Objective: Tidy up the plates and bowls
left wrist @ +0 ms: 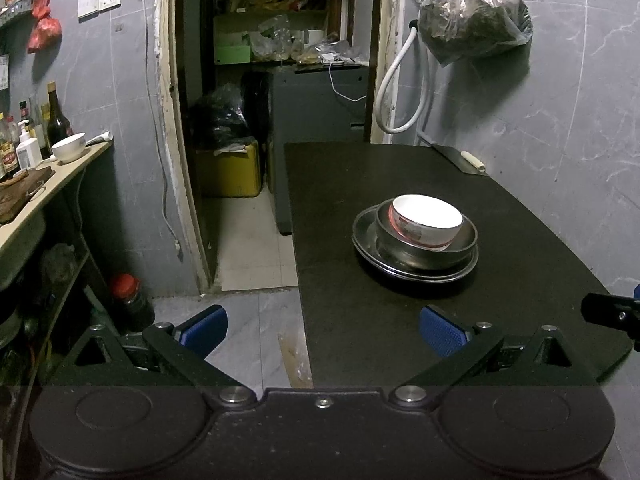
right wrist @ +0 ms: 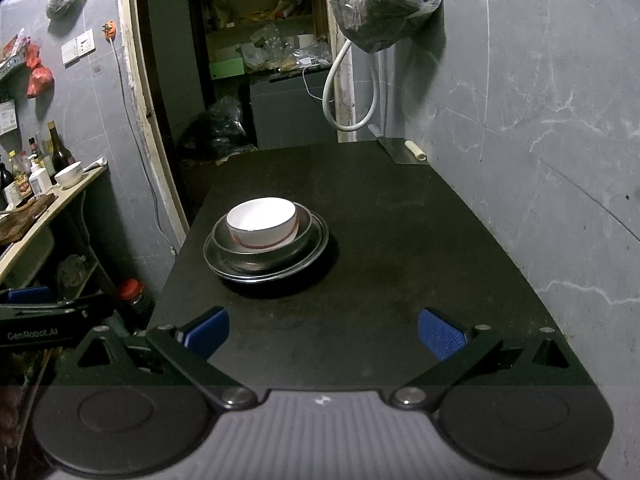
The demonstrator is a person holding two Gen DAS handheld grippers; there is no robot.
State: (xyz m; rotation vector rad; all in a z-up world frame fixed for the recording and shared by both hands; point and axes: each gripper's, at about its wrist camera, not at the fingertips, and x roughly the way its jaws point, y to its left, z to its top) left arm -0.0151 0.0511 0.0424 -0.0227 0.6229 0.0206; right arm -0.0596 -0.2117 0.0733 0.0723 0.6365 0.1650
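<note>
On the black table [left wrist: 520, 300] [right wrist: 400, 220] stands one stack: a white bowl with a red band [left wrist: 426, 220] [right wrist: 262, 220] sits inside a metal bowl [left wrist: 424, 254] [right wrist: 260, 258], which rests on metal plates [left wrist: 364, 236] [right wrist: 316, 252]. My left gripper [left wrist: 323, 330] hangs open over the table's left front edge, short of the stack, nothing between its blue pads. Over the table's near end my right gripper [right wrist: 323, 330] is open and holds nothing either. Each gripper's body shows at the edge of the other's view.
A cleaver [left wrist: 464, 158] [right wrist: 404, 150] lies at the table's far right corner by the wall. A filled plastic bag [left wrist: 476, 12] [right wrist: 384, 0] hangs above it. To the left, a counter [left wrist: 60, 176] carries bottles and another white bowl [left wrist: 69, 146] [right wrist: 69, 174]. A red-capped jar [left wrist: 130, 300] stands below.
</note>
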